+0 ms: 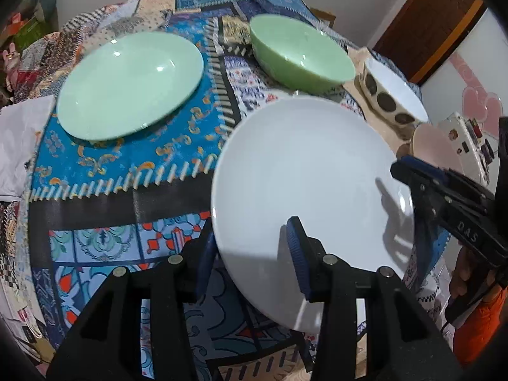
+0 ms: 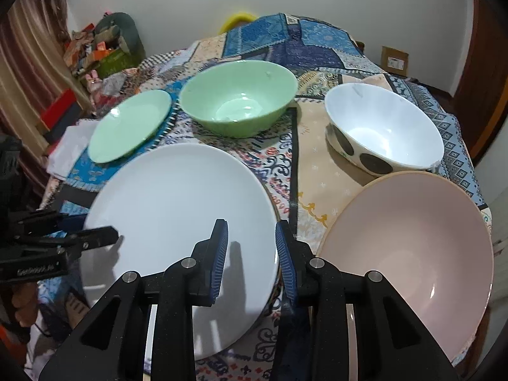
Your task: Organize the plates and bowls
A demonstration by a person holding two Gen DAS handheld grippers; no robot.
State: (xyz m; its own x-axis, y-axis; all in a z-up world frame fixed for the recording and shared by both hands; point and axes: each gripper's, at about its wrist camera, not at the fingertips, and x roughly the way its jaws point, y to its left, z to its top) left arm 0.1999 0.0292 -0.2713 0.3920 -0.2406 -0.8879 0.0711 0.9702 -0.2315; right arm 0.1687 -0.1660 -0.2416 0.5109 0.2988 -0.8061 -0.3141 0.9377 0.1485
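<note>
1. The white plate (image 2: 177, 222) looks like glazed ceramic, smooth and glossy.
2. The green plate (image 1: 130, 84) and green bowl (image 2: 238, 98) are glassy smooth, with bright highlights.
3. The pink bowl (image 2: 412, 254) has a softer, satin sheen.
4. The tablecloth (image 1: 127, 165) is printed patchwork cloth, matt.
5. The right gripper (image 2: 250, 260) is matt black plastic with ribbed blue pads (image 2: 220, 254) and metal pins.
</note>
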